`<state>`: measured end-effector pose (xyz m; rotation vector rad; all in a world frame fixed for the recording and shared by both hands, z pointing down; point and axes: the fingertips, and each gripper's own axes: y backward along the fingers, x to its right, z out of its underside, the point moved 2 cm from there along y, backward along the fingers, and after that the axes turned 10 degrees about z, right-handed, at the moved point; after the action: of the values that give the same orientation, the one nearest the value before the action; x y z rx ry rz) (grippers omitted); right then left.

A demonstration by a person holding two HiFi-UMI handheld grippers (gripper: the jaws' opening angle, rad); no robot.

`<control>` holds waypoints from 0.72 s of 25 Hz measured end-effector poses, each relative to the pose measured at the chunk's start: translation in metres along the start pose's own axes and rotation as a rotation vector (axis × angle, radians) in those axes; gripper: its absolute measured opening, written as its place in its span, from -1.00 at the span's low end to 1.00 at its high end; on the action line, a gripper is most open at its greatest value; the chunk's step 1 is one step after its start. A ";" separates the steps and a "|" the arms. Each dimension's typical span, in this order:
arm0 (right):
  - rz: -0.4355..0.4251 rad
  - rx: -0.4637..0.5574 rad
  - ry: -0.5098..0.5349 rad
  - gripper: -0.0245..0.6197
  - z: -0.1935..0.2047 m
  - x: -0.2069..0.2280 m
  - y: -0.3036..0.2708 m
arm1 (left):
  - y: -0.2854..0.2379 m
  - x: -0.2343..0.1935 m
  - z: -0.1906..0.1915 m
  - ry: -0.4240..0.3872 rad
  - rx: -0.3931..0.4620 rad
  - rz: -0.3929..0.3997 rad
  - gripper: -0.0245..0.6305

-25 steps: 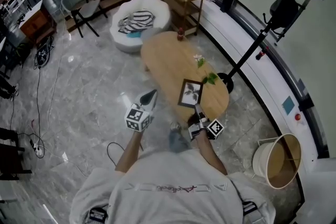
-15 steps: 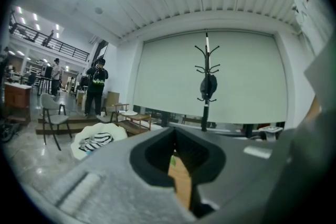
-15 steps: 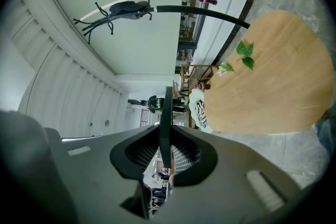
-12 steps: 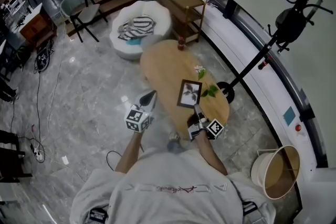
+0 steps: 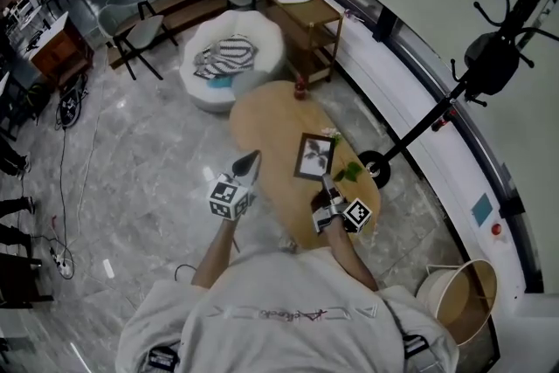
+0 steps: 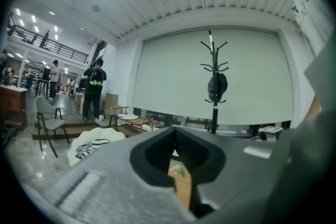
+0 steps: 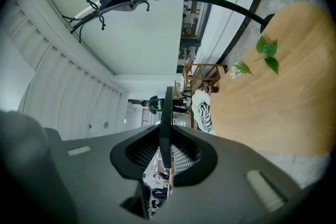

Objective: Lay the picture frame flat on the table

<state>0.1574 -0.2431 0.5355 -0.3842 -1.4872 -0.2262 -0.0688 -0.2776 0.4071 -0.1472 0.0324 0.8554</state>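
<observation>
You wear a pale grey top (image 5: 288,297) whose sleeves stop short of your forearms, with a thin line of dark red print (image 5: 288,313) running across it. Black strap fittings (image 5: 162,356) sit near each shoulder. Your left gripper (image 5: 253,156) is grey and tapers to a point, and it carries a white marker cube (image 5: 229,198) with black squares. Your right gripper (image 5: 327,180) is darker, with a matching cube (image 5: 356,213). Seen close, both sets of jaws are matte dark grey around a rounded hollow lined with ribbed pads (image 7: 185,157).
</observation>
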 end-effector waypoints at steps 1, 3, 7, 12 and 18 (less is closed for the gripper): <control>0.001 -0.002 0.002 -0.69 -0.004 -0.002 -0.008 | -0.007 -0.006 -0.001 -0.002 -0.001 -0.002 -0.93; -0.002 -0.009 0.003 -0.69 -0.013 -0.004 -0.023 | -0.019 -0.016 -0.003 -0.006 0.000 -0.005 -0.93; 0.000 -0.023 -0.009 -0.69 -0.026 0.001 -0.049 | -0.042 -0.033 -0.006 -0.008 0.000 -0.009 -0.93; -0.002 -0.041 0.002 -0.69 -0.041 -0.001 -0.078 | -0.066 -0.053 -0.006 -0.007 -0.003 -0.018 -0.93; 0.001 -0.058 -0.008 -0.69 -0.050 0.003 -0.102 | -0.081 -0.070 0.000 -0.002 -0.016 -0.033 -0.93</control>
<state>0.1650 -0.3557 0.5475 -0.4325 -1.4908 -0.2673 -0.0534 -0.3823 0.4224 -0.1611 0.0214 0.8230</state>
